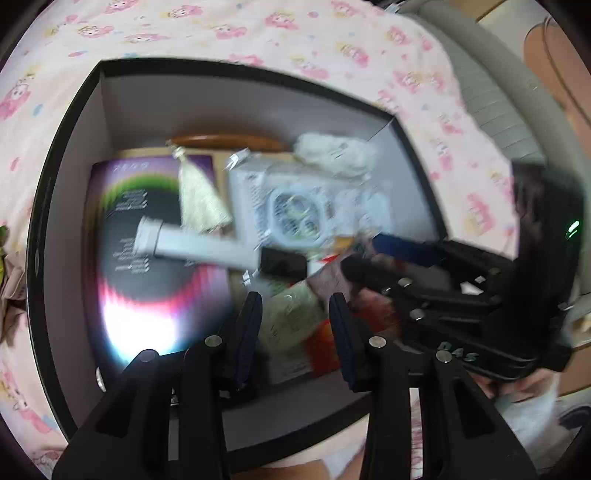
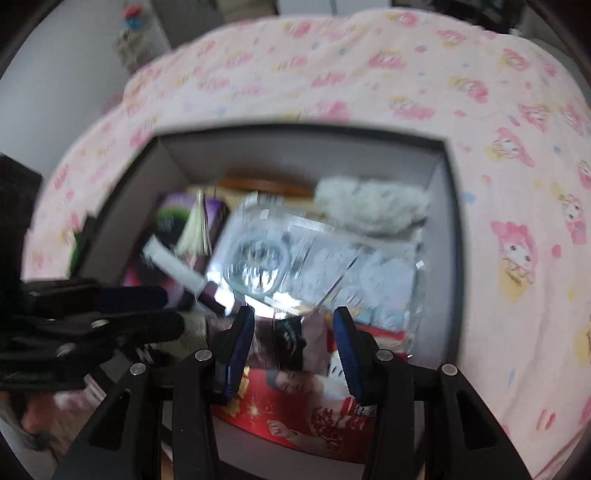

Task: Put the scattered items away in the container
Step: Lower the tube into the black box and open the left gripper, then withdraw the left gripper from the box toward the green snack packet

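Two tools are held over the black box (image 1: 55, 206) on the pink bedsheet (image 1: 258, 29); the left tool (image 1: 295, 321) and right tool (image 2: 293, 339) are spread, nothing gripped. A white tube (image 1: 192, 243), tassel (image 1: 201, 199) and fluffy toy (image 2: 369, 206) are lying inside.

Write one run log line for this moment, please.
stage: over box | left gripper: open, empty | right gripper: open, empty | box holds: tassel, fluffy item, clear pack

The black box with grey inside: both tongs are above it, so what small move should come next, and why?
Probably lift both tongs clear. The left tongs and right tongs stand open and empty over the black box with grey inside, which is already full.
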Tool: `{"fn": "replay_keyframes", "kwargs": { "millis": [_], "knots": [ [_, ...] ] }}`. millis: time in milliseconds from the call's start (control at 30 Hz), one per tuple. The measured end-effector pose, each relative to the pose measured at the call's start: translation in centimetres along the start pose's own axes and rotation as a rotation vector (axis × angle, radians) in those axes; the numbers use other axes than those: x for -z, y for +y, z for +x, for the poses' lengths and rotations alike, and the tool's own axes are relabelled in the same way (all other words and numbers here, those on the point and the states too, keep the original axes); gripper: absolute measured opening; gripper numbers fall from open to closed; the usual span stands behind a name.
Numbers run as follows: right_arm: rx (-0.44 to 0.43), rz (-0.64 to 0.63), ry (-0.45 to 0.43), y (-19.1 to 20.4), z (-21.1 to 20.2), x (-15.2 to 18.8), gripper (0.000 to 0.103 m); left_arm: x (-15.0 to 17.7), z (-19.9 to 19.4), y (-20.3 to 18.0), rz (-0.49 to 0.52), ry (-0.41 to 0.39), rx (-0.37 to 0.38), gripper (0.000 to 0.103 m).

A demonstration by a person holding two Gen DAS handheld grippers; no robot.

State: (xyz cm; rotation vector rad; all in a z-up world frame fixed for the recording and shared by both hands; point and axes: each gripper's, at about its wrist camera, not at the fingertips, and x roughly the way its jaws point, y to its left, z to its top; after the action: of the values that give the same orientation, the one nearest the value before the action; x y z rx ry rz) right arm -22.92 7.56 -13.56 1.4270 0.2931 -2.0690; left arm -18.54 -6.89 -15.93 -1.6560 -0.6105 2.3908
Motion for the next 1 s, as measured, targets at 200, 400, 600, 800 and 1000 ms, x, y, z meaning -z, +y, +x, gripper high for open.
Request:
{"fn": "replay_keyframes", "kwargs": {
  "millis": [200,400,600,800,1000],
  "knots": [
    [-0.034,0.036,0.067,-0.9,0.2,0.3,0.041,-0.3,1.0,0.8,-0.045,0.018,-0.011,0.038],
    [-0.112,0.077,-0.001,-1.4,-1.9,0.2,0.04,0.3,0.1,0.7,-0.034,0.003,-0.005,0.037],
    [0.021,0.013,0.04,-1.0,0.6,-2.8,0.04,0.3,-0.9,0.4,-0.019,-0.016,0.03,0.037],
    [-0.017,0.041,0.079,-1.0,0.0,-0.6,0.037,0.2,0.5,0.9,-0.028,0.01,0.016,0.037],
    [-0.068,0.049,0.081,-0.6,-1.7,2.9,0.037,0.8,-0.5,1.5,-0.044,-0.019,0.036,0.037]
  ]
}}
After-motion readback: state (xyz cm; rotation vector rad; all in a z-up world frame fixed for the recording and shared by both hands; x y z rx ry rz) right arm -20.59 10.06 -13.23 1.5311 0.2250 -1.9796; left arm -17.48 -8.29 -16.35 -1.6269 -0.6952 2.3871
